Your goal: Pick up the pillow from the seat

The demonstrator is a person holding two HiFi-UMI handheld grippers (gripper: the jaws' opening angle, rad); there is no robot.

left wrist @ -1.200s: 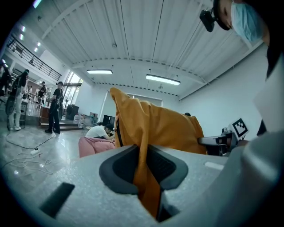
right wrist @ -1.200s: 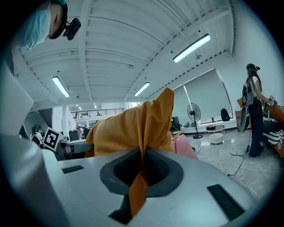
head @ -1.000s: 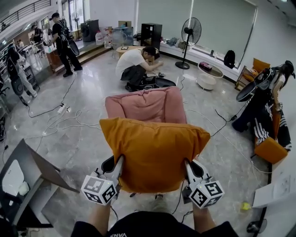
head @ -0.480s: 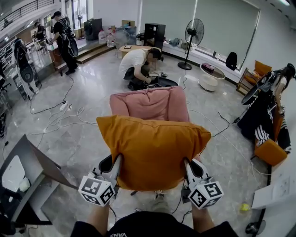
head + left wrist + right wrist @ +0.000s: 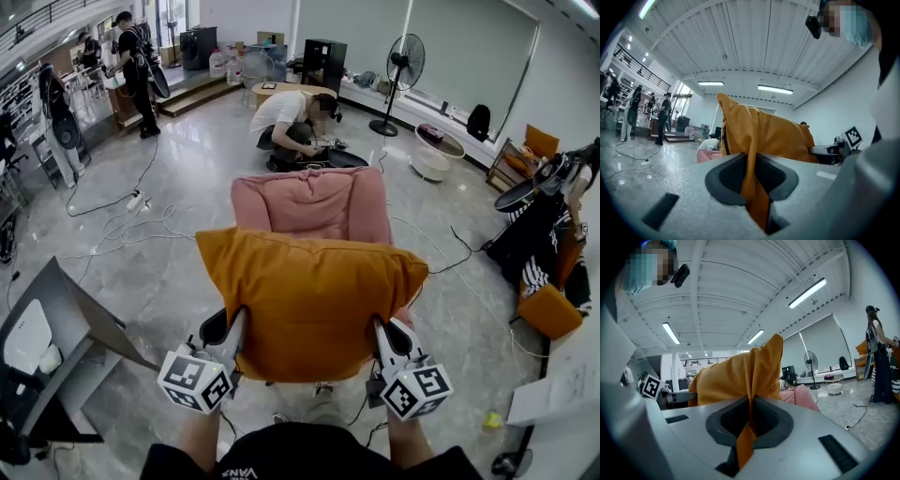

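Observation:
A large orange pillow [image 5: 309, 305] hangs in the air in front of me, above and in front of the pink seat [image 5: 314, 206]. My left gripper [image 5: 239, 323] is shut on the pillow's lower left edge, the fabric pinched between its dark pads [image 5: 752, 180]. My right gripper [image 5: 378, 328] is shut on the lower right edge, a fold of the pillow [image 5: 750, 380] squeezed between its jaws [image 5: 749, 420]. The pillow [image 5: 759, 136] hides the seat's cushion from the head view.
A grey desk [image 5: 56, 337] stands at the lower left. Cables [image 5: 131, 225] trail over the glossy floor. A person [image 5: 291, 127] crouches behind the seat, others stand at the far left [image 5: 136, 66] and far right [image 5: 562, 187]. A fan [image 5: 401, 66] and a round table [image 5: 436, 155] stand behind.
The pillow stays held in both grippers at much the same height. The view has shifted, so the seat and the room behind sit slightly further right and lower.

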